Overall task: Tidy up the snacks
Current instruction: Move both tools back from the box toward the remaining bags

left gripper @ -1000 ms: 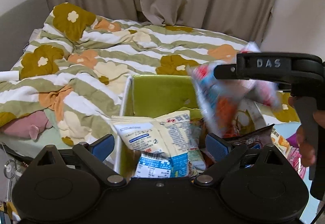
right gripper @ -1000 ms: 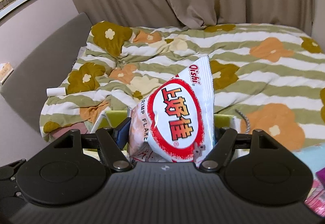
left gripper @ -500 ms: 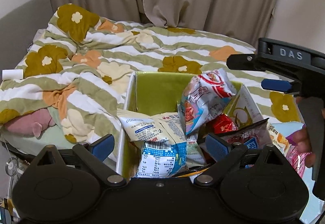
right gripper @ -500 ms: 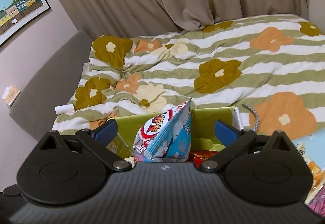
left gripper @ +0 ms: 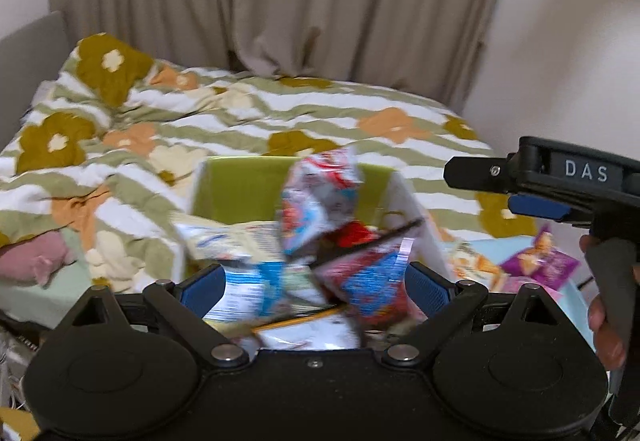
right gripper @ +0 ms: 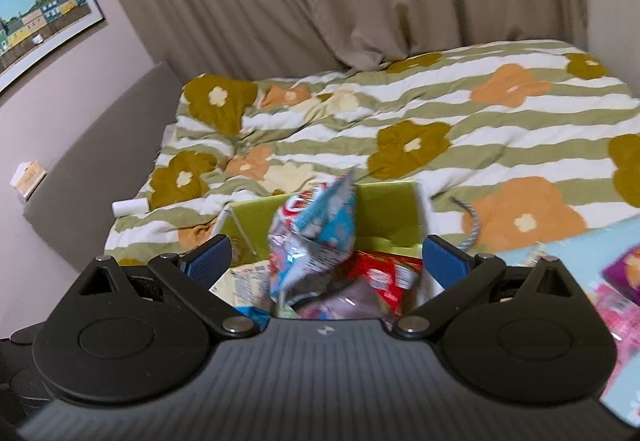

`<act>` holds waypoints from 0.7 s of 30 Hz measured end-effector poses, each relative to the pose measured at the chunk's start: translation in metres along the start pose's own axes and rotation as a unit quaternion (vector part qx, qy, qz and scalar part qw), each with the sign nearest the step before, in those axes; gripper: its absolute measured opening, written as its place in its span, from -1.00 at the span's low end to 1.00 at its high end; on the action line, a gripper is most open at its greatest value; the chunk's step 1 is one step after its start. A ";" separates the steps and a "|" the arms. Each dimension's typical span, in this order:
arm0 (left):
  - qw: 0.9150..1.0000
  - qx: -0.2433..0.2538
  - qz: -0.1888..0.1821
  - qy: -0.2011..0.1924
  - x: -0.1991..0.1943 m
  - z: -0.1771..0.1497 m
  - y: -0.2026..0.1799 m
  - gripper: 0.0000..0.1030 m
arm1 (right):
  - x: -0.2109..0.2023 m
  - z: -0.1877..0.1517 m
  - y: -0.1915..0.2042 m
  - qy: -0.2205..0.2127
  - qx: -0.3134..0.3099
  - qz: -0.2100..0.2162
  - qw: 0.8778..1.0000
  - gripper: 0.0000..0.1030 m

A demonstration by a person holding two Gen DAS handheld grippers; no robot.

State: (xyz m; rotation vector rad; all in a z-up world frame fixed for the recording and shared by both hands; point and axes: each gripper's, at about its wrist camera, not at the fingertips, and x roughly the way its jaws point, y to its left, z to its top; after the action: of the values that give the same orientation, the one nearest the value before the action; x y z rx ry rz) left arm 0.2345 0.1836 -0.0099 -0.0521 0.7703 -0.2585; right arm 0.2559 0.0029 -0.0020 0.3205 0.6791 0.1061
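A green box stands at the bed's near edge, full of several snack bags. The red, white and blue shrimp-flakes bag stands upright on top of the pile; it also shows in the right wrist view inside the box. My left gripper is open and empty just in front of the box. My right gripper is open and empty above the box's near side; from the left wrist view it sits at the right.
A flowered quilt covers the bed behind the box. More snack packs, purple and pink, lie on a light blue surface to the right. A pink plush lies at left. Curtains hang behind.
My right gripper opened and let go of the shrimp-flakes bag, which dropped into the box. The right gripper then drew back to the right. Both views have shifted back slightly.
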 end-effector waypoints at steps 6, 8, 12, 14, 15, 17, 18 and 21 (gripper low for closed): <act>0.999 0.041 -0.022 -0.009 -0.005 -0.010 -0.052 0.91 | -0.045 -0.008 -0.040 -0.022 0.008 -0.039 0.999 1.00; 0.999 0.045 -0.026 -0.009 -0.005 -0.015 -0.067 0.91 | -0.058 -0.010 -0.056 -0.028 0.011 -0.050 0.998 1.00; 0.999 0.038 -0.037 0.002 0.005 -0.025 -0.103 0.91 | -0.077 -0.010 -0.094 -0.033 0.021 -0.054 0.998 1.00; 0.999 0.030 -0.035 0.010 0.014 -0.029 -0.123 0.91 | -0.082 -0.009 -0.115 -0.030 0.021 -0.054 0.998 1.00; 0.999 0.025 -0.031 0.015 0.018 -0.031 -0.134 0.91 | -0.084 -0.008 -0.127 -0.029 0.020 -0.051 0.998 1.00; 0.999 0.015 -0.029 0.020 0.025 -0.034 -0.156 0.91 | -0.088 -0.007 -0.148 -0.019 0.016 -0.047 0.999 1.00; 0.999 0.010 -0.030 0.022 0.030 -0.036 -0.169 0.91 | -0.090 -0.005 -0.161 -0.016 0.013 -0.045 0.999 1.00; 0.999 0.003 -0.023 0.033 0.045 -0.040 -0.199 0.91 | -0.094 0.000 -0.193 -0.007 0.003 -0.045 0.999 1.00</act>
State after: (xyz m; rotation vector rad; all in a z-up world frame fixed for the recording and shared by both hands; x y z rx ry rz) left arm 0.1956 -0.0182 -0.0411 -0.0559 0.8341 -0.3075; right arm 0.1813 -0.1981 -0.0085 0.2955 0.6782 0.0153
